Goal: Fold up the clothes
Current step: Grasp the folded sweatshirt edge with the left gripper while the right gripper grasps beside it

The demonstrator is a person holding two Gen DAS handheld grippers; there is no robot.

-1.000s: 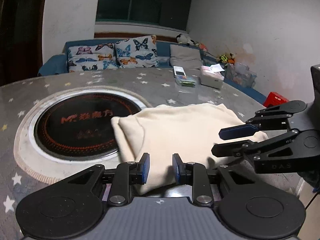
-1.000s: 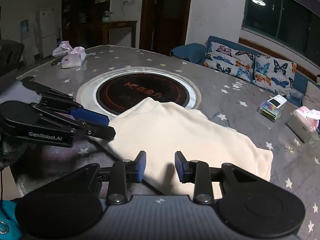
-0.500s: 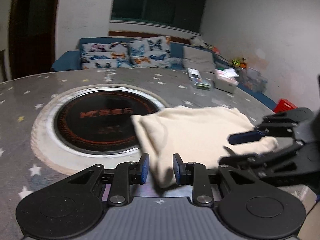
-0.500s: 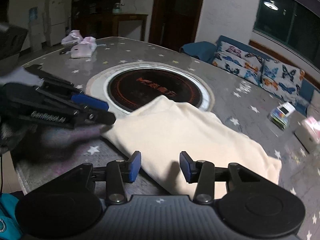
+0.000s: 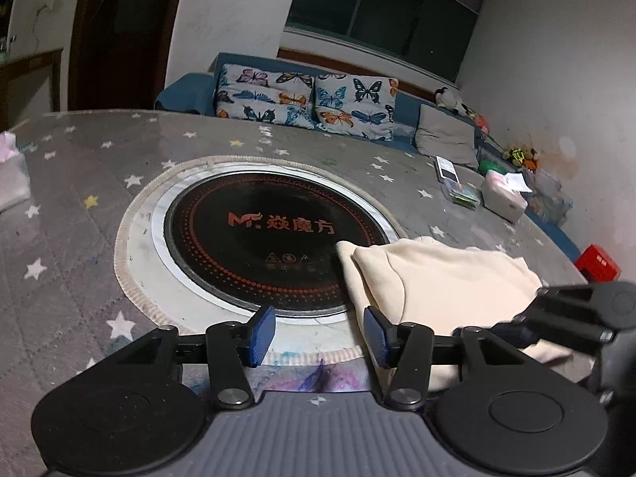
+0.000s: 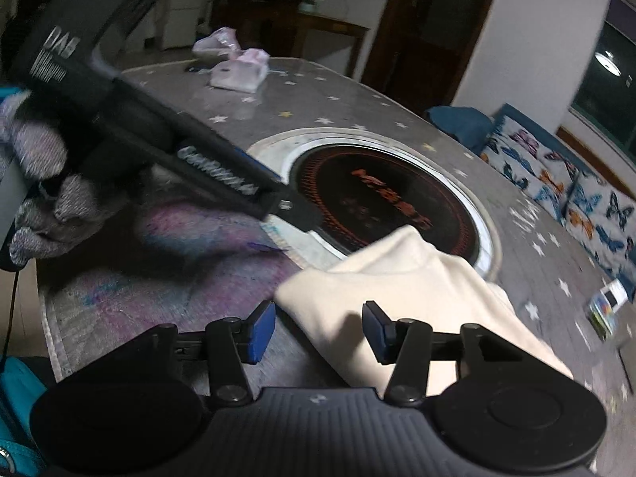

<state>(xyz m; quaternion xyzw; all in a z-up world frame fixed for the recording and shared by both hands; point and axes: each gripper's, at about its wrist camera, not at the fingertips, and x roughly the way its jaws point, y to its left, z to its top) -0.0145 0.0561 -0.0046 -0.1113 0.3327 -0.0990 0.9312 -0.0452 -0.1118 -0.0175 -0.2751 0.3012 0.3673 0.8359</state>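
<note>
A folded cream garment lies on the grey star-patterned table, its left edge over the round black cooktop. My left gripper is open and empty, just left of the garment's near corner. My right gripper is open, its jaws astride the garment's near corner without pinching it. The right gripper also shows at the right edge of the left wrist view. The left gripper crosses the right wrist view, blurred.
A white tissue box and a small boxed item sit at the table's far right. Pink packets lie at the far left. A blue sofa with butterfly cushions stands behind the table. A gloved hand holds the left gripper.
Both grippers have opened wider. The left gripper has swung left, off the garment toward the cooktop. The right gripper has moved toward the garment's near corner.
</note>
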